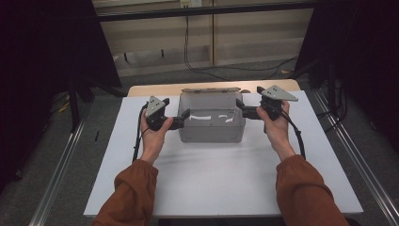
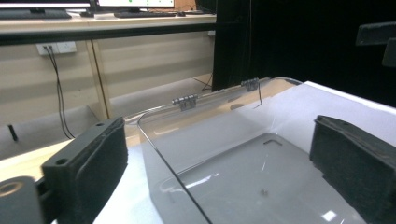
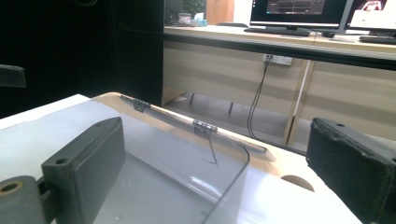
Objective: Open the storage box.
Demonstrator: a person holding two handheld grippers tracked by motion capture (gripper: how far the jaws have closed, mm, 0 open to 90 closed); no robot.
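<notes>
A clear plastic box (image 1: 211, 117) with a hinged lid stands at the far middle of the white tabletop (image 1: 211, 183). My left gripper (image 1: 184, 117) is at the box's left side, open, its jaws set apart around the left edge. My right gripper (image 1: 241, 107) is at the box's right side, also open around that edge. In the left gripper view the box (image 2: 252, 158) lies between the wide-apart jaws of the left gripper (image 2: 219, 158), with the hinges (image 2: 185, 101) at its far rim. In the right gripper view the box (image 3: 163, 163) sits between the jaws of the right gripper (image 3: 219, 158).
The white tabletop lies on a wooden table whose far edge (image 1: 155, 88) shows behind the box. Metal rails (image 1: 61, 160) run along the floor on both sides. Cables (image 1: 188, 56) hang at the back wall, and dark curtains stand left and right.
</notes>
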